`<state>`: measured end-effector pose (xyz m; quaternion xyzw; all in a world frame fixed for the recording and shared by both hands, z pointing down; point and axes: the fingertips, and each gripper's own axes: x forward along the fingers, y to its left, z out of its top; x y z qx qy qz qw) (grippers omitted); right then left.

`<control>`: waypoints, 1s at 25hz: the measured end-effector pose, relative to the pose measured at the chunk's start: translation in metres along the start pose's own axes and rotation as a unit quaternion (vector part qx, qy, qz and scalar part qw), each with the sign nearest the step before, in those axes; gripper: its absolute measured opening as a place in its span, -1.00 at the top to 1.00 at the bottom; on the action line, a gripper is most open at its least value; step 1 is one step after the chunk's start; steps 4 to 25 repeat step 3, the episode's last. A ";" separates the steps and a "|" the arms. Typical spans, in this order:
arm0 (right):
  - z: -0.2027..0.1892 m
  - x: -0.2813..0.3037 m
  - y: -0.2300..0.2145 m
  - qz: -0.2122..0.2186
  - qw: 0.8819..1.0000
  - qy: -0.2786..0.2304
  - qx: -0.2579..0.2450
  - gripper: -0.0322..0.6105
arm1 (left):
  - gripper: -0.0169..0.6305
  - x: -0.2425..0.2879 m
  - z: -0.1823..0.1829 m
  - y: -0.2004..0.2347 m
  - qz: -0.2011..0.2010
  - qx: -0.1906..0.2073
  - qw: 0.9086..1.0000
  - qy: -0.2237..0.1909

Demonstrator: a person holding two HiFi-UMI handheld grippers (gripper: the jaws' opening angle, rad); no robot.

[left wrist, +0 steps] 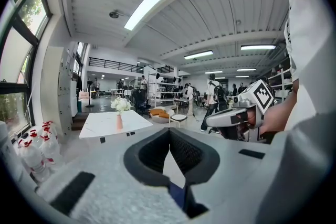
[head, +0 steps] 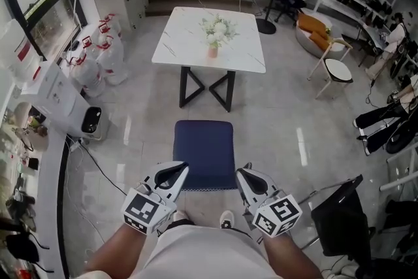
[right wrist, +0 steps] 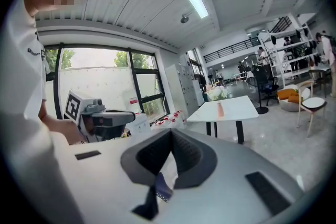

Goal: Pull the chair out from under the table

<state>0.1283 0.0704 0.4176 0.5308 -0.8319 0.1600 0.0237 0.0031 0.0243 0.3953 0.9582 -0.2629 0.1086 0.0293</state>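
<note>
1. The chair (head: 204, 150) is seen on the floor (head: 287, 108), well clear of the table (head: 186, 42). Its whole blue seat is out from under the top, between the table's black legs and the person's feet.
2. The left gripper (head: 177, 170) is held at the seat's near left corner. Its jaws are pressed together at the tips, with nothing clamped between them. A strip of blue seat is glimpsed through the gap behind the tips.
3. The right gripper (head: 241, 174) is held at the seat's near right corner. Its jaws are likewise closed tip to tip on nothing, and the seat's stitched blue edge is seen through the gap below.
4. Whether either gripper rests on the seat cannot be told.
5. A vase (head: 213, 49) of white flowers is stood near the middle of the table.
6. Water bottles (head: 98, 59) are grouped on the floor near the table's left edge, by the window wall.
</note>
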 end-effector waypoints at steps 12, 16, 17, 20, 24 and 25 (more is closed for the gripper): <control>0.000 0.000 0.000 0.001 1.000 -0.001 -0.002 0.89 | 0.92 -0.001 -0.003 0.000 0.000 0.001 1.000 -0.001; 0.000 0.000 0.000 0.001 1.000 -0.001 -0.002 0.89 | 0.92 -0.001 -0.003 0.000 0.000 0.001 1.000 -0.001; 0.000 0.000 0.000 0.001 1.000 -0.001 -0.002 0.89 | 0.92 -0.001 -0.003 0.000 0.000 0.001 1.000 -0.001; 0.000 0.000 0.000 0.001 1.000 -0.001 -0.002 0.89 | 0.92 -0.001 -0.003 0.000 0.000 0.001 1.000 -0.001; 0.000 0.000 0.000 0.001 1.000 -0.001 -0.002 0.89 | 0.92 -0.001 -0.003 0.000 0.000 0.001 1.000 -0.001; 0.000 0.000 0.000 0.001 1.000 -0.001 -0.002 0.89 | 0.92 -0.001 -0.003 0.000 0.000 0.001 1.000 -0.001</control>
